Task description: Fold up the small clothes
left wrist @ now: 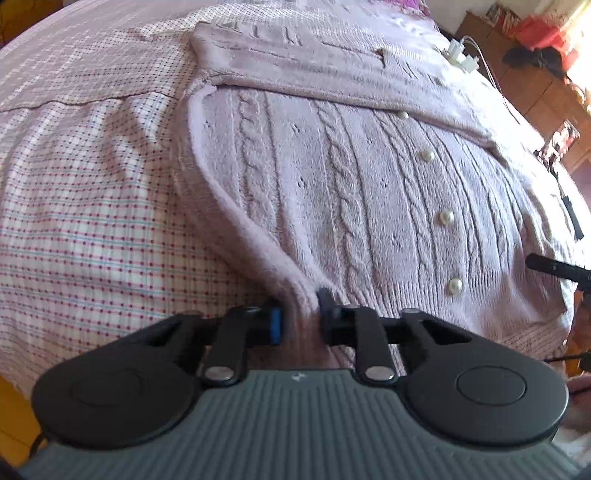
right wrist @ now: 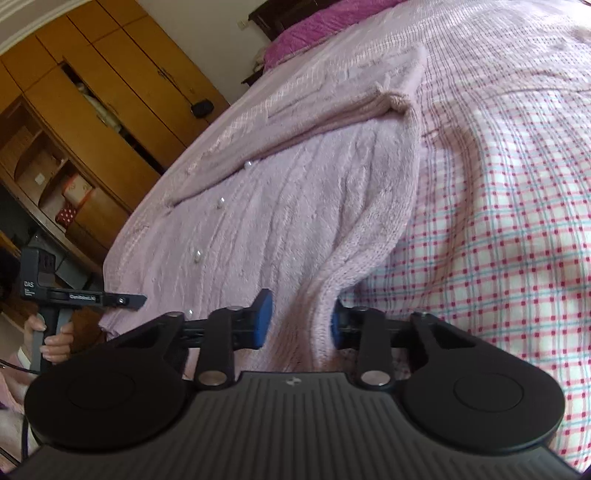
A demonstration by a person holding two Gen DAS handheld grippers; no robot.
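Observation:
A lilac cable-knit cardigan with pearl buttons lies on the checked bedsheet, a sleeve folded across its upper part. My left gripper is shut on the cardigan's near hem corner, which rises into the jaws. In the right wrist view the cardigan lies the same way. My right gripper pinches the other hem corner, with a fold of knit between its blue pads. The left gripper shows at the far left of that view.
A wooden wardrobe and shelves stand beyond the bed's left side. A magenta pillow lies at the head. White plugs with a cable rest near the bed's edge. Checked sheet stretches to the right.

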